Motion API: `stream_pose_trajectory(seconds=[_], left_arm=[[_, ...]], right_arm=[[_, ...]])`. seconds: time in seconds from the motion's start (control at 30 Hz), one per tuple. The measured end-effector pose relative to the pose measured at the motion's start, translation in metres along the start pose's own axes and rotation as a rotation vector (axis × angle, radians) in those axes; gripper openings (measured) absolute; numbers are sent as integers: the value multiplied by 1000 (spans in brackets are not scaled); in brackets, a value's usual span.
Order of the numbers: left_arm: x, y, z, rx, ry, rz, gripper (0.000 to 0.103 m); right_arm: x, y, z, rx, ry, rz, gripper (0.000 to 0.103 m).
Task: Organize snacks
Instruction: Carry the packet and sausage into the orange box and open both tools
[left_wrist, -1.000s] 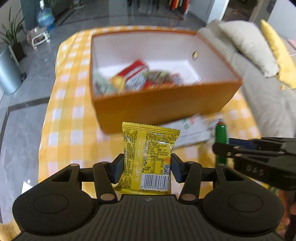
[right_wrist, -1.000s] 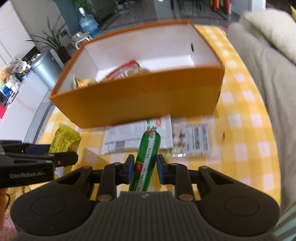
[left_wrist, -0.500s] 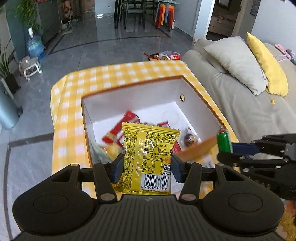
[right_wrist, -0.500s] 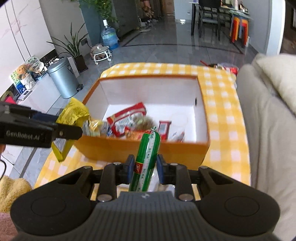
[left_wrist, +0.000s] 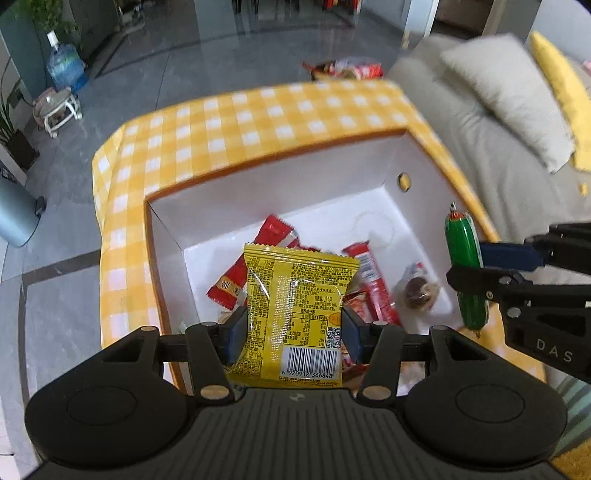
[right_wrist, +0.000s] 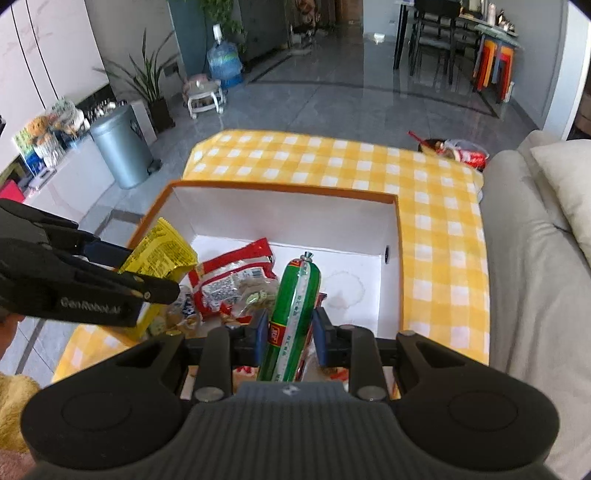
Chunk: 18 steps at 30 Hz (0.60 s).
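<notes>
My left gripper (left_wrist: 293, 332) is shut on a yellow snack packet (left_wrist: 295, 302), barcode side facing me, held above the orange box (left_wrist: 258, 177) with white inside. My right gripper (right_wrist: 290, 332) is shut on a green sausage stick (right_wrist: 291, 310), also held above the box (right_wrist: 280, 190). The box holds several snacks, among them red wrappers (left_wrist: 373, 280) and a round chocolate piece (left_wrist: 417, 291). The right gripper with the sausage (left_wrist: 463, 266) shows at the right of the left wrist view. The left gripper with the yellow packet (right_wrist: 162, 254) shows at the left of the right wrist view.
The box stands on a table with a yellow checked cloth (right_wrist: 332, 162). A grey sofa with pillows (left_wrist: 509, 96) runs along the right side. A grey bin (right_wrist: 118, 147) and a water bottle (right_wrist: 223, 62) stand on the floor to the left.
Both grippers have risen from table level in front of the box to above its open top, moving forward. Each still holds its snack.
</notes>
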<state>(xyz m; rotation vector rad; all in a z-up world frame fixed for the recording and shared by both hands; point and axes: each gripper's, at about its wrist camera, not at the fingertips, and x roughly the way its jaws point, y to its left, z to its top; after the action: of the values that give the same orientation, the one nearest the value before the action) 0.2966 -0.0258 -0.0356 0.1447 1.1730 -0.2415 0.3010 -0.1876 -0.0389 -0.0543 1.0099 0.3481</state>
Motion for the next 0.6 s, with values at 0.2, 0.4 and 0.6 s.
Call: stream_pose_trajectory(seconds=[0.2,0.4,0.6], left_arm=[[39,-4,8,38,122,64,60],[66,-8,10,77,186,96,60],[78,-11,16,101,213,111,60]], right_arm=[[48,1,7,-13,125,3,22],[84,0,9,-44,226,-16,21],[105,0,9,-41,293,-39,21]])
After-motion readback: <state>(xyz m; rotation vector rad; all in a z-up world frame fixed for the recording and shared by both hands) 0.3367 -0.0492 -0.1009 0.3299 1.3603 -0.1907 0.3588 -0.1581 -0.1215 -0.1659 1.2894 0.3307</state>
